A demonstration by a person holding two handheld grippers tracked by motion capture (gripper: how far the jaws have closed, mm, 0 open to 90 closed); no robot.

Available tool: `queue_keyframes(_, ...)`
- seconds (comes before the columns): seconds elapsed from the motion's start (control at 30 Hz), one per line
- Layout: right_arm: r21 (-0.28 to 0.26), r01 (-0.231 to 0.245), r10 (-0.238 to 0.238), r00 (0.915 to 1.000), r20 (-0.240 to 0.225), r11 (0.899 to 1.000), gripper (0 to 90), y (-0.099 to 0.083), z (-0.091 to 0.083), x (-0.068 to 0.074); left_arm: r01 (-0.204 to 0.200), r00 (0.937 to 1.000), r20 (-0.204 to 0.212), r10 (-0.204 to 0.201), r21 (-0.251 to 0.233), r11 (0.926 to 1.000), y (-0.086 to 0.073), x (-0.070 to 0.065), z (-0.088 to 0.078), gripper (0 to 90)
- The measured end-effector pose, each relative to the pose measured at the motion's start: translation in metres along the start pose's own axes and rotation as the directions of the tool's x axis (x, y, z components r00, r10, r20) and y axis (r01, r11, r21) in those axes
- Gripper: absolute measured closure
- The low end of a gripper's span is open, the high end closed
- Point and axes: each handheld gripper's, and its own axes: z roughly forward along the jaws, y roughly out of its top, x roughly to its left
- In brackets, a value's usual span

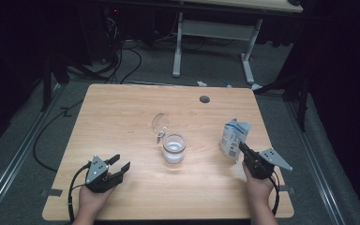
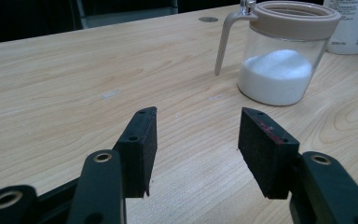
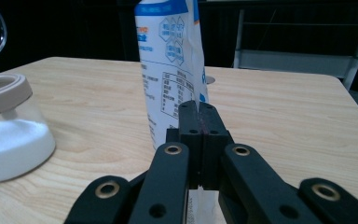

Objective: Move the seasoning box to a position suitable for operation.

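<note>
A glass jar [image 1: 174, 147] holding white powder stands mid-table, its clear lid [image 1: 160, 123] flipped open behind it. To its right stands a blue and white bag [image 1: 234, 136], upright on the table. My right gripper [image 1: 241, 146] is shut on the bag's near edge; in the right gripper view its pads [image 3: 199, 109] press together on the bag [image 3: 172, 60], with the jar [image 3: 9, 135] at the left. My left gripper [image 1: 121, 162] lies low at the front left, open with nothing between its jaws. In the left gripper view its own gripper [image 2: 198, 140] points toward the jar [image 2: 279, 70].
The wooden table [image 1: 122, 112] has a round cable hole [image 1: 204, 99] near its far edge. Beyond it stands a white desk frame [image 1: 215, 33], and cables [image 1: 117, 61] trail across the grey floor. The room around is dark.
</note>
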Motion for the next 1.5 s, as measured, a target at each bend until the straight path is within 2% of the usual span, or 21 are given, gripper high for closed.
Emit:
queue_keyframes(0.33,0.008,0.011,-0.011,0.9999,0.001,1.0,89.6,-0.004,-0.005,0.003,0.005,1.0,0.0,-0.005,-0.007,1.0,-0.001,0.002,-0.003,47.4)
queue_keyframes(0.73,0.024,0.017,-0.017,0.9999,-0.001,1.0,86.0,-0.005,-0.003,0.008,0.012,0.9999,0.004,-0.012,-0.007,0.9999,-0.002,0.002,-0.003,47.3)
queue_keyframes(1.23,0.032,0.001,-0.001,0.9999,0.01,0.999,74.7,-0.005,-0.005,0.008,0.013,0.9999,0.002,-0.013,0.006,0.9999,-0.002,0.001,-0.002,47.4)
queue_keyframes(1.5,0.078,0.024,-0.027,0.9989,0.038,0.997,67.4,-0.008,-0.013,0.012,0.021,0.9998,0.003,-0.021,0.017,0.9996,-0.002,-0.001,0.001,49.1)
